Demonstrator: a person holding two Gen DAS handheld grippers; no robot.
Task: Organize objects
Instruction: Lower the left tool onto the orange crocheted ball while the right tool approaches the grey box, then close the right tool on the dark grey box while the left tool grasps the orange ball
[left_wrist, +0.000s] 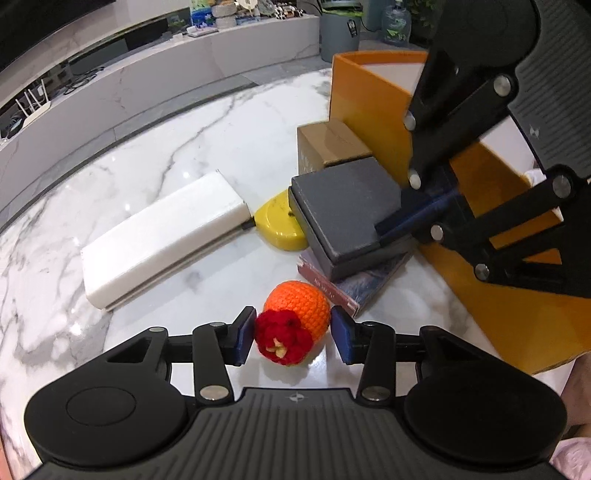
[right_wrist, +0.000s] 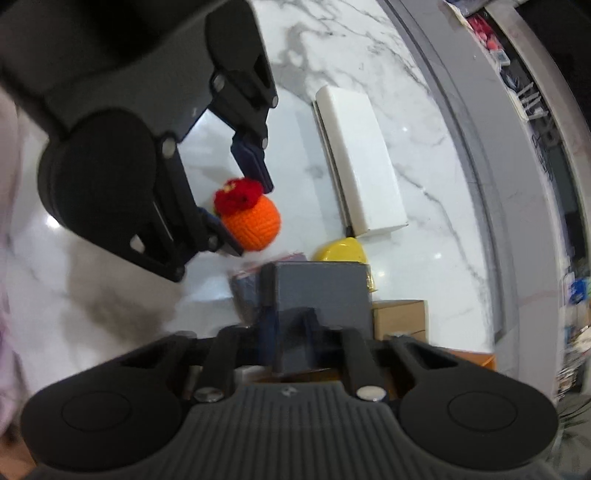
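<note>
Left wrist view: left claw (left_wrist: 293, 334) straddles the orange crocheted ball with a red yarn flower (left_wrist: 295, 319) on the white marbled counter (left_wrist: 147, 155); left pad touching the flower, right pad just off it, so not clamped yet.
Right claw: (right_wrist: 266, 314) fingers pressed together on the edge of the dark grey box lid (left_wrist: 343, 210), I'd say.
Tip: squeeze the ball's round body, not the floppy flower, then lift straight up.
Room: long white box (left_wrist: 162, 240) to the left, patterned flat box (left_wrist: 354, 291) just beside the ball, tall orange bin (left_wrist: 373, 107) behind.
Open space: mostly near-left counter.
</note>
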